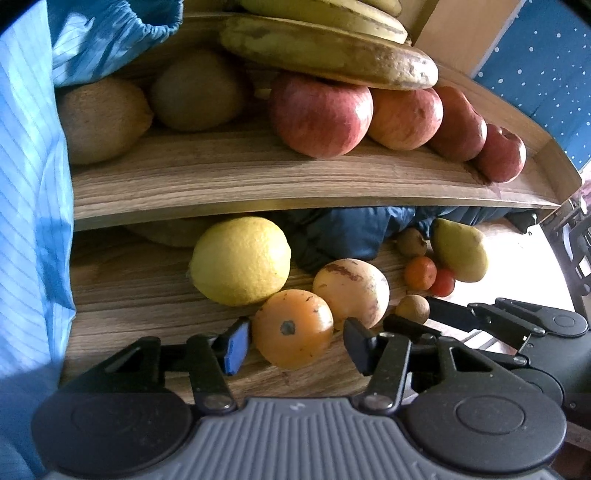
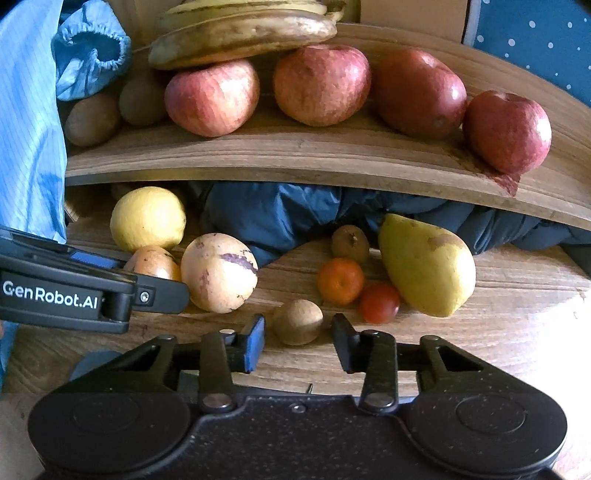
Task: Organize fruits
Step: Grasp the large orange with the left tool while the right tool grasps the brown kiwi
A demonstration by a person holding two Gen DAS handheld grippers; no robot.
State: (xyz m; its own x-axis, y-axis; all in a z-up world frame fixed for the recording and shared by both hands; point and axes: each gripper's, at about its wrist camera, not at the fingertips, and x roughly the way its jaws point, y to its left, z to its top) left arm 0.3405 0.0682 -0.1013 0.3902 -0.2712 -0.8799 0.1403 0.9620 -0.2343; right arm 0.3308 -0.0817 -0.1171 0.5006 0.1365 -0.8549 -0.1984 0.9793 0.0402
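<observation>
On the wooden tabletop (image 1: 147, 291) an orange fruit (image 1: 291, 328) lies between the fingers of my left gripper (image 1: 295, 345). The blue left pad is at its skin and a thin gap shows on the right, so the jaws stand open. In the right wrist view a small round brown fruit (image 2: 299, 321) sits just past the tips of my right gripper (image 2: 299, 345). That gripper is open too, with a gap on both sides of the fruit. A lemon (image 1: 240, 260) and a pale streaked fruit (image 1: 351, 291) lie just behind the orange fruit.
A mandarin (image 2: 340, 280), cherry tomato (image 2: 379, 302), pear (image 2: 428, 266) and a small kiwi (image 2: 350, 242) lie to the right. A raised wooden shelf (image 2: 295, 155) holds several apples (image 2: 321, 85), kiwis (image 2: 92, 118) and bananas (image 2: 243, 33). Dark blue cloth (image 2: 280, 214) fills the space beneath it. A light blue sleeve (image 1: 33, 184) is on the left.
</observation>
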